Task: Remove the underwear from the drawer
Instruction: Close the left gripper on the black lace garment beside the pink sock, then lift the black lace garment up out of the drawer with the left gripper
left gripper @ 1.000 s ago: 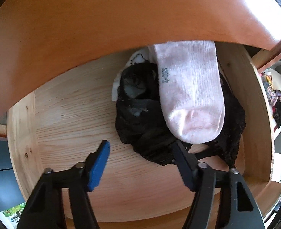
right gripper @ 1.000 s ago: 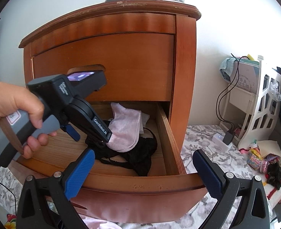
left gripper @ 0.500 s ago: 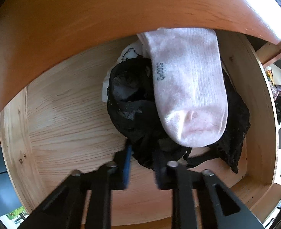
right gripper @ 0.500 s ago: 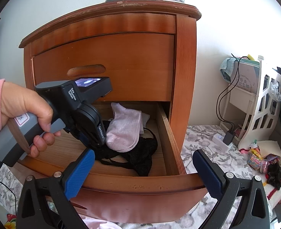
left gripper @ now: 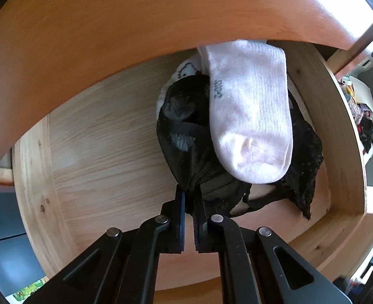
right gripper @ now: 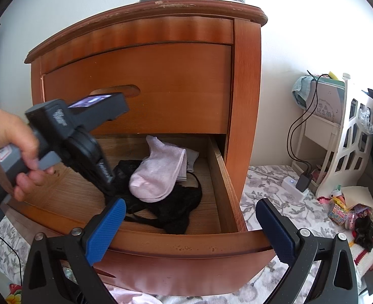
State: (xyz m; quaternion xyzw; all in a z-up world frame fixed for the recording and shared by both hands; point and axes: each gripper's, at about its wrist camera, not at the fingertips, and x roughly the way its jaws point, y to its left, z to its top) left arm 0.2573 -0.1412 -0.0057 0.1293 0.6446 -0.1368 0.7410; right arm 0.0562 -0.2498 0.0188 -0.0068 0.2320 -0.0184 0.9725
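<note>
Since a second earlier the left gripper (left gripper: 189,204) had closed on the black underwear (left gripper: 186,136), not yet lifted from the drawer (right gripper: 227,177), under the sock (left gripper: 249,116); the right gripper (right gripper: 189,225) waited open in front of the drawer.

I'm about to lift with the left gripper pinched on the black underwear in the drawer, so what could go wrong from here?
1. The pink sock lies on top of the black underwear, so it would likely ride up and fall out of the drawer.
2. The left gripper pinches only a thin fold at the edge; the fabric may slip free.
3. A loose strap trails and could snag on the drawer front.
</note>
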